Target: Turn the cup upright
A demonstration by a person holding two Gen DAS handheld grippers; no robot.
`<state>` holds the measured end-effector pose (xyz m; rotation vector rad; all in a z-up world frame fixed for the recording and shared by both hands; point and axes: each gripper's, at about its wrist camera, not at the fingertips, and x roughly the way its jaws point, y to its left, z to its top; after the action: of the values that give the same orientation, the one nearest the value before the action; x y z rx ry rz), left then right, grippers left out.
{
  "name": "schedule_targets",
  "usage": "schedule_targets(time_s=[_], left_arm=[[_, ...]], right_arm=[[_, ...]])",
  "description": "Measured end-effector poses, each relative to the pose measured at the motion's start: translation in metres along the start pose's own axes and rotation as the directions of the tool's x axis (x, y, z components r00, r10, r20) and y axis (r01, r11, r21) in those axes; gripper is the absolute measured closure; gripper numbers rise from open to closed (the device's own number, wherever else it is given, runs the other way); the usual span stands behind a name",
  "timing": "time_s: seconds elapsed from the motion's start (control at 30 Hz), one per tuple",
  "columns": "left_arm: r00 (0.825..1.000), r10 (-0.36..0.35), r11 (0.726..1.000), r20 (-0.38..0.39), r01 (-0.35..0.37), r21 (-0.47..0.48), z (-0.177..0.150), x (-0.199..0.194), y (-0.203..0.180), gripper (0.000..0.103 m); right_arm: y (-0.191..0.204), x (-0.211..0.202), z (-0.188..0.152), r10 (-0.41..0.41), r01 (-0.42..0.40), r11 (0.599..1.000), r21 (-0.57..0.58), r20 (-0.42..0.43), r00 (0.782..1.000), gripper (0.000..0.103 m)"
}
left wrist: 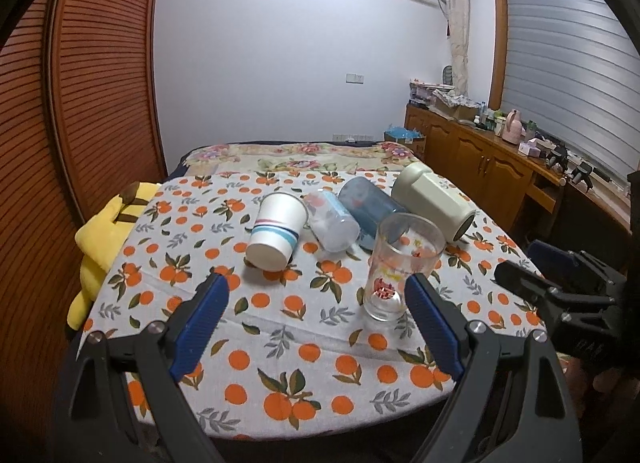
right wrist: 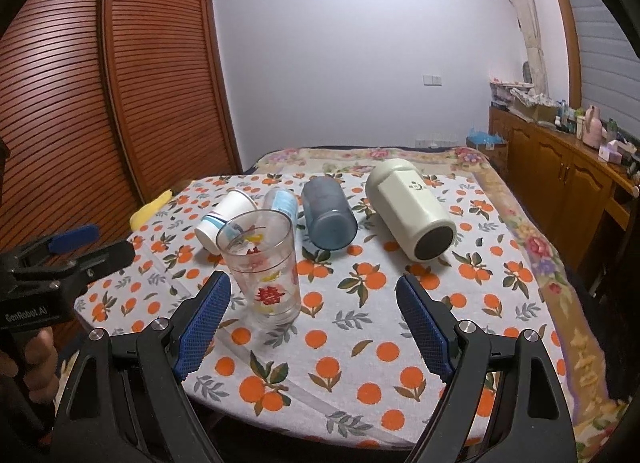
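Clear printed glass tumbler [right wrist: 264, 269] already upright, at 11 o'clock from my right gripper [right wrist: 314, 329]. Four cups lie tipped behind; white paper cup [left wrist: 276, 231] at 12 o'clock from my left gripper [left wrist: 316, 329]. Both jaws wide, empty. Advice: approach square, pinch mid-body, rotate slowly.

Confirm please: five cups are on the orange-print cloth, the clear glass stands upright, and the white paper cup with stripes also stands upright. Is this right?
Not quite. The white paper cup lies on its side, as the left wrist view shows. The rest holds: five cups are on the orange-print cloth, and the clear glass stands upright.
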<state>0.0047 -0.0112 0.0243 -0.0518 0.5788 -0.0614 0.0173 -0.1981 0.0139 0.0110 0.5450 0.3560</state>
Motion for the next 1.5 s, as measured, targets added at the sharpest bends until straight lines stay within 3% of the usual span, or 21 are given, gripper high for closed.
schedule_targets(time_s=[1.5], left_arm=[[0.999, -0.003, 1.000, 0.038, 0.003, 0.002, 0.004, -0.015, -0.002, 0.013]], right_arm=[[-0.001, -0.001, -0.003, -0.065, 0.065, 0.998, 0.002, 0.004, 0.998, 0.016]])
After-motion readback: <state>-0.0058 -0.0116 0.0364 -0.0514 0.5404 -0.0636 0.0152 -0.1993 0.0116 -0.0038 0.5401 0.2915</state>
